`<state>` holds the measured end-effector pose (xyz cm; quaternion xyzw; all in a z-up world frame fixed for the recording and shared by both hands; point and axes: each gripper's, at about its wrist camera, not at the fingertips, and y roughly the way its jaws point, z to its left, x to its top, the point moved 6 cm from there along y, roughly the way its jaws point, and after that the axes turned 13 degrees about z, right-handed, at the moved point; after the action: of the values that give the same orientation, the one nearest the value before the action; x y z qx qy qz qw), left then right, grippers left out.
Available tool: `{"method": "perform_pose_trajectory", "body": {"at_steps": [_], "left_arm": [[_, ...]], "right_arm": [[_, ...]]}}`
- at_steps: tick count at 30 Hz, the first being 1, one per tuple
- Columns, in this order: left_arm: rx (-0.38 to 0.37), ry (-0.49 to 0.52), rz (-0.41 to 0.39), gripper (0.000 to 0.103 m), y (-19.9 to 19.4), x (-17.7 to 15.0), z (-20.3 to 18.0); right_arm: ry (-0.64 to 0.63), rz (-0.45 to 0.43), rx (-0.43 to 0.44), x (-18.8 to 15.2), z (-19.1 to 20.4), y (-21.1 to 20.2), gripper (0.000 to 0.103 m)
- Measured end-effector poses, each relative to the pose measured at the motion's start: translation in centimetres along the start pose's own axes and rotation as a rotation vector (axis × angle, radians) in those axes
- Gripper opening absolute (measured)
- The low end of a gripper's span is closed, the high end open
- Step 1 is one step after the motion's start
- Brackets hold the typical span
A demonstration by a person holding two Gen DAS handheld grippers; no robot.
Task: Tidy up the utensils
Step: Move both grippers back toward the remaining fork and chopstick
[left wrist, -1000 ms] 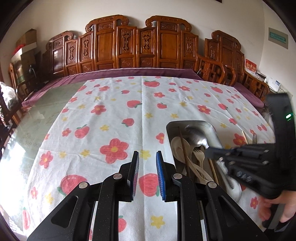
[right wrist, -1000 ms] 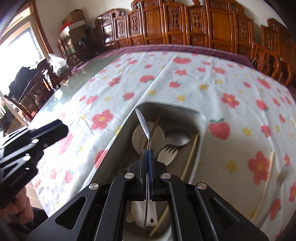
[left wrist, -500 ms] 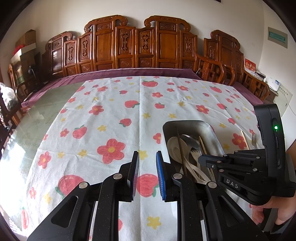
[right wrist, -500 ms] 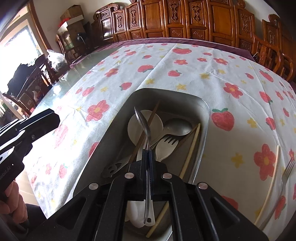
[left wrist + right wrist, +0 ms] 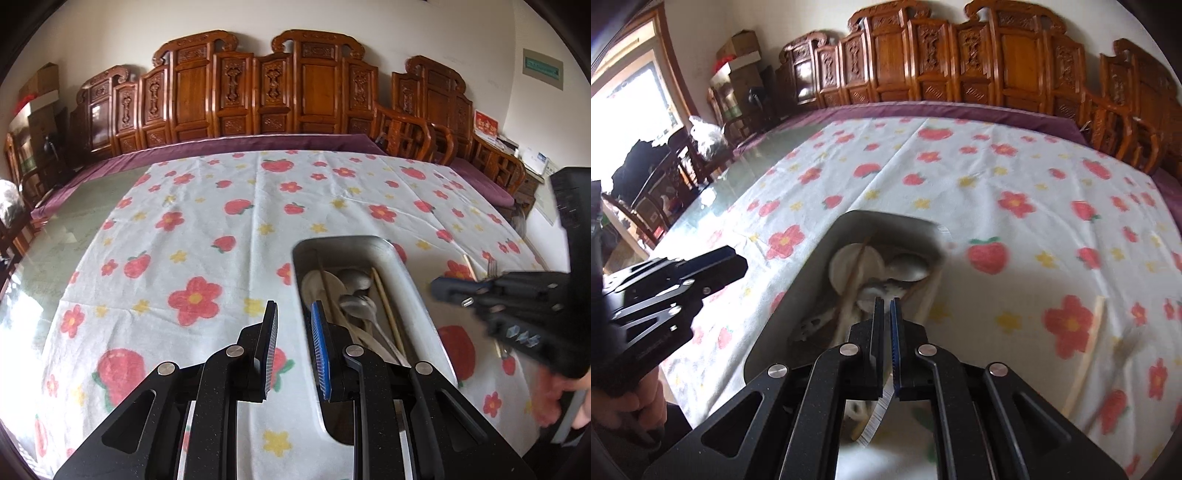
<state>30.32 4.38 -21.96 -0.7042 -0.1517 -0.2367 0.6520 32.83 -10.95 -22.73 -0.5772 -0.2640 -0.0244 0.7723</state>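
sorting is well under way: the metal tray (image 5: pixel 402 266) on the flowered tablecloth (image 5: pixel 207 236) already holds a heap of utensils. from the left wrist view i can pick out a pale ladle-like spoon (image 5: pixel 314 284), steel spoons (image 5: pixel 356 299) and a single chopstick (image 5: pixel 386 306) lying lengthwise in it. judging by this, most of the job is done.

left outside the tray, on the counter to its right: a fork (image 5: pixel 491 264) and a chopstick (image 5: pixel 470 263), side by side near the cloth's edge. in the right wrist view both are only blurred streaks. these look like the last pieces to collect.

right gripper (image 5: pixel 887 308) hangs above the near end of the tray, jaws drawn almost together with only a thin slit between, and nothing pinched in them. left gripper (image 5: pixel 293 321) sits at the tray's left rim, jaws a little apart over bare cloth, holding nothing.

hard to make out:
- right wrist view is motion-smeared; the tray contents there read as pale and grey shapes, a perforated piece among them, type unclear.
- both grippers' bodies cover the tray's near end, so handles and anything lying there are hidden.
- the right gripper's black housing cuts across the fork and chopstick in the left view; only their far tips show.
- the cloth's right edge is cut off, so whether more utensils lie beyond it i cannot tell.
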Motion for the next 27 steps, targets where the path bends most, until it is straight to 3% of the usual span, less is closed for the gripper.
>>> {"method": "perform_pose_trajectory", "body": {"at_steps": [3, 7, 14, 19, 27], "left_arm": [[-0.019, 0.027, -0.002, 0.017, -0.1, -0.1, -1.4], [-0.044, 0.059, -0.007, 0.017, -0.2, 0.0, -3.2], [-0.089, 0.102, 0.015, 0.025, 0.5, -0.7, -6.5], [-0.114, 0.137, 0.036, 0.031, 1.1, -1.4, -8.6], [-0.122, 0.192, 0.018, 0.031, 0.8, -2.3, -11.3]], "right_arm": [[0.035, -0.009, -0.044, -1.7, -3.0, -1.9, 0.006], [0.080, -0.010, -0.144, -4.5, -8.0, -3.6, 0.017], [0.199, 0.053, -0.254, -8.5, -15.8, -2.2, 0.024], [0.248, 0.088, -0.262, -9.1, -17.5, 0.0, 0.036], [0.251, 0.145, -0.308, -8.3, -18.5, 2.8, 0.035]]}}
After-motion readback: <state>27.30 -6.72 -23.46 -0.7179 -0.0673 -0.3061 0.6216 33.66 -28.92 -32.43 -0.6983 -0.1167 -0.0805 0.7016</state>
